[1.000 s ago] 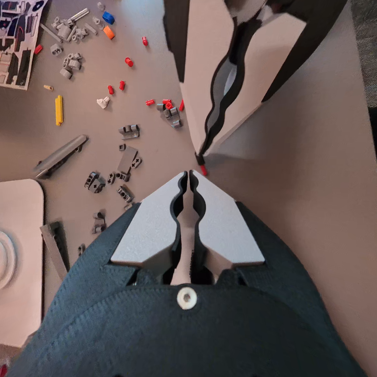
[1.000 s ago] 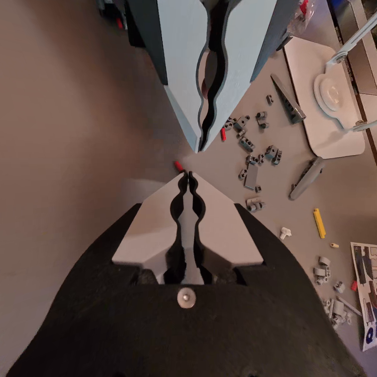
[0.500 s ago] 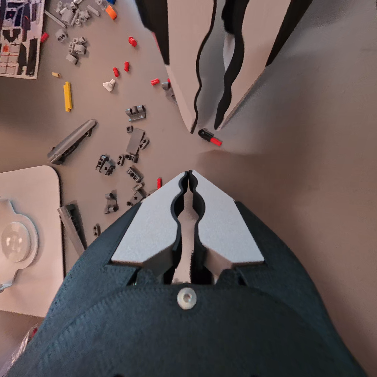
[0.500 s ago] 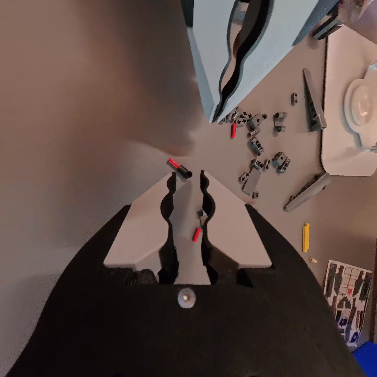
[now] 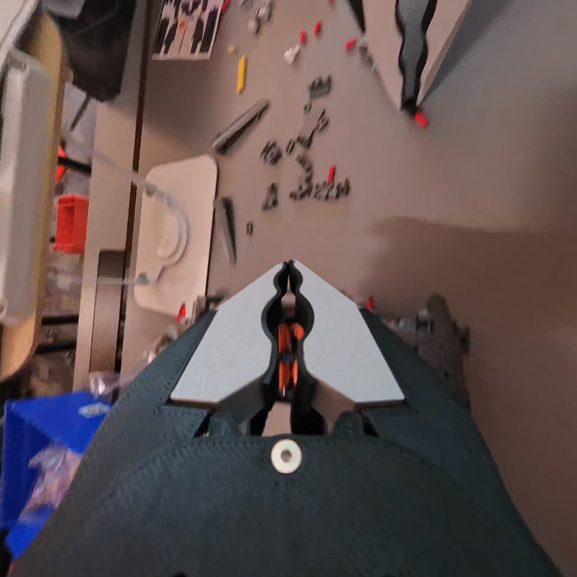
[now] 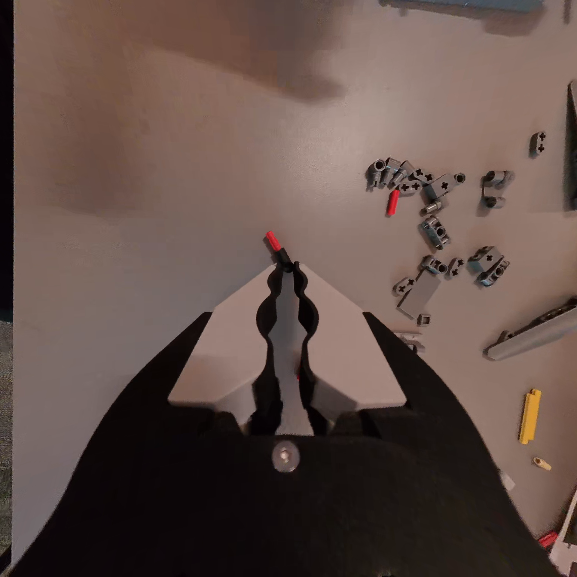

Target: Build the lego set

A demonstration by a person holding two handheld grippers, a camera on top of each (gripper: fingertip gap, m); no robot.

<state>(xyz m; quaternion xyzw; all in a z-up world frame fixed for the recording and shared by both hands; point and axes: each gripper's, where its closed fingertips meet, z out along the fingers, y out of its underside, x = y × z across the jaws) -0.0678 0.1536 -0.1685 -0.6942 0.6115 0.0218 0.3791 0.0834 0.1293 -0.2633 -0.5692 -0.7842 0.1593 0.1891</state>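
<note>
Your right claw [image 6: 288, 268] pinches the black end of a small red-and-black pin [image 6: 278, 249], its red tip pointing away over the bare tabletop [image 6: 156, 187], well clear of the grey parts [image 6: 431, 193] for a clean grip. Your left claw [image 5: 288, 263] is closed on nothing.

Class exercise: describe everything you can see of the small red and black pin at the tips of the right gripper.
The small red and black plastic pin is a short peg in two parts: a red cylinder at the far end and a black sleeve at the near end. It points up and left, away from the right gripper, over the bare grey-brown tabletop. The black end sits pinched between the gripper's black-lined fingertips; whether it rests on the table cannot be told.
</note>
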